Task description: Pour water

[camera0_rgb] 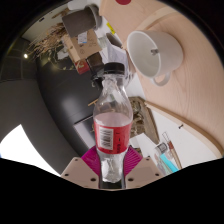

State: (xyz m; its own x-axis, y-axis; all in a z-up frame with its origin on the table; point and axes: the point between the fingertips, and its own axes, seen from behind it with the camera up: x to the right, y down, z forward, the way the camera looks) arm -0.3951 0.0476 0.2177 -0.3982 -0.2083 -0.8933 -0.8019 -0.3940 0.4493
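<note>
the tongs are clenched on a clear bottle with a red label, tilted toward a white mug on the pale desk.

We see a pale beige tabletop on the right, its edge running diagonally. To the left lies a dark grey floor. Far off stands a cluttered area with cardboard boxes, too indistinct to detail.

Glossy clear plastic bottle
</note>
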